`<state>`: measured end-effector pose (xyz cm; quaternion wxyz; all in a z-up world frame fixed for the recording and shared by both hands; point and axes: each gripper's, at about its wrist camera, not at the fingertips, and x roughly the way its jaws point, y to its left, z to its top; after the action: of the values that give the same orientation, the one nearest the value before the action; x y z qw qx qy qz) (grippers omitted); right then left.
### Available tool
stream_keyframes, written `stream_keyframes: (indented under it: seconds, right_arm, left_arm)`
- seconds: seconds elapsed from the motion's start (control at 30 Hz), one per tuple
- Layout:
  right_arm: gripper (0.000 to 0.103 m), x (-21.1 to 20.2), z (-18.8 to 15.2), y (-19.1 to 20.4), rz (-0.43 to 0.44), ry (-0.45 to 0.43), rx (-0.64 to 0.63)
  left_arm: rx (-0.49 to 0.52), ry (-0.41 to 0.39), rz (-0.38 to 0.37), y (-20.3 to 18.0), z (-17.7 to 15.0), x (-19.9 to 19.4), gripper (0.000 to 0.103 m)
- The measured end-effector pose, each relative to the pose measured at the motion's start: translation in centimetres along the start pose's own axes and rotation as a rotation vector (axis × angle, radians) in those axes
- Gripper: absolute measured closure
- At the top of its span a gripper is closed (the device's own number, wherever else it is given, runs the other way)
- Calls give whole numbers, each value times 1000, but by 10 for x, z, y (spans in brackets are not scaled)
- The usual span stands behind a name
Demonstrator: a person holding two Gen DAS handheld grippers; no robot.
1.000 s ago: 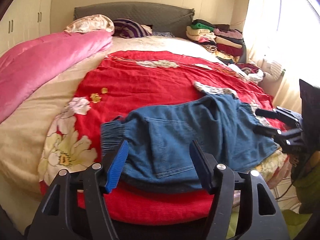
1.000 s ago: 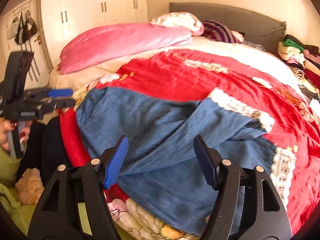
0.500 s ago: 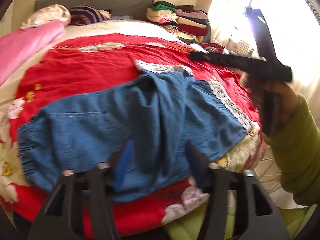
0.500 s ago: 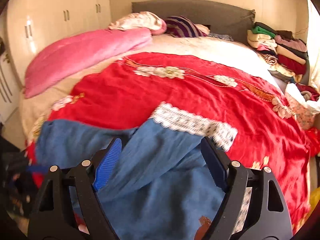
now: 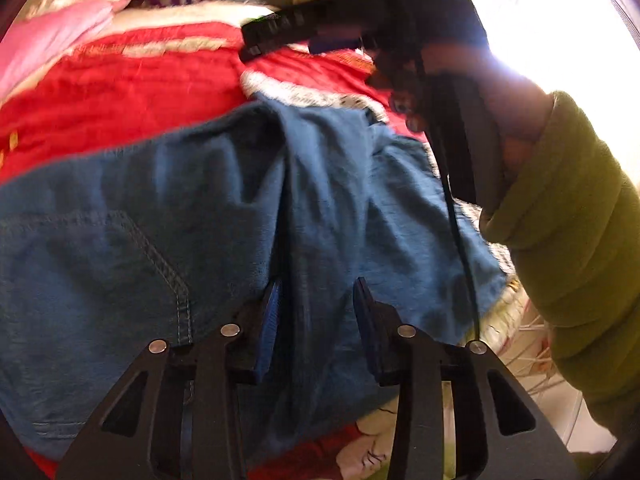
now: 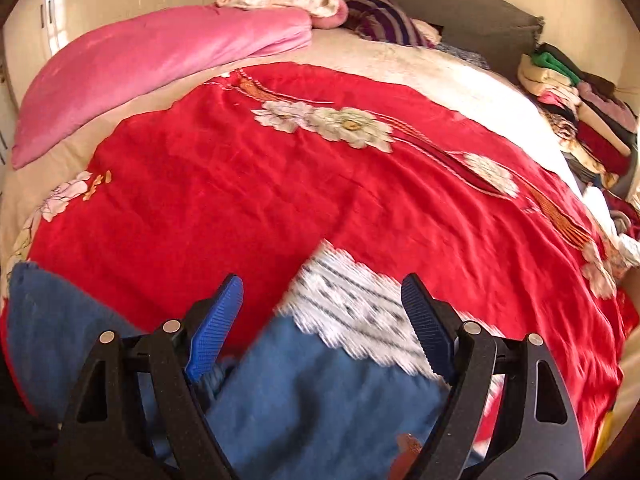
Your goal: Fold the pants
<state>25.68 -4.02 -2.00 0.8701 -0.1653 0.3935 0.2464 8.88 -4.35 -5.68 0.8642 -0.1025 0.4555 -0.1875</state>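
pants [image 5: 200, 208] | on red bedspread [image 6: 280, 200] | left claw [image 5: 316, 312] parted | right claw [image 6: 320, 312] parted

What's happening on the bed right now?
A person with two handheld grippers is working on blue denim pants with white lace cuffs, spread on a red floral bedspread. The left gripper is low over the middle of the pants, jaws open. The right gripper hovers open above a lace cuff. Nothing is gripped.

No text, label or number is legible.
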Motion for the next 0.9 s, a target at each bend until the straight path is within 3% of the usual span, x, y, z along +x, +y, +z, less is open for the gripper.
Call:
stream_keyframes:
  seconds: [0.17, 0.2, 0.23, 0.3, 0.33, 0.5, 0.57, 0.63, 0.8, 0.87, 0.9]
  right_arm:
    - [31, 41, 12, 2, -19, 81, 22]
    - [46, 50, 13, -1, -32, 97, 29]
    - [69, 55, 12, -2, -17, 108, 35]
    - [91, 61, 10, -8, 22, 128, 61]
    - [96, 58, 6, -15, 52, 119, 89]
    - [98, 2, -9, -47, 47, -18, 140]
    - [98, -24, -18, -66, 56, -61, 187]
    - [98, -50, -32, -85, 51, -98, 229]
    - [98, -113, -77, -121, 28, -188, 308]
    - [98, -128, -91, -128, 23, -214, 331]
    - [98, -137, -100, -131, 21, -227, 342]
  left_arm:
    - [34, -15, 24, -3, -8, -1, 78]
    - [34, -19, 20, -3, -9, -2, 78]
    - [34, -22, 17, -2, -10, -2, 78]
    - [31, -25, 9, -1, -12, -3, 78]
    - [31, -27, 5, 0, -12, -5, 78]
    - [47, -41, 6, -1, -19, -19, 77]
    - [48, -49, 6, -2, -21, -21, 73]
    - [48, -63, 7, -1, -21, -24, 61]
    - [73, -104, 36, -7, -16, -24, 57]
    - [97, -111, 58, -12, -15, -22, 64]
    - [115, -112, 60, -15, -14, -23, 82]
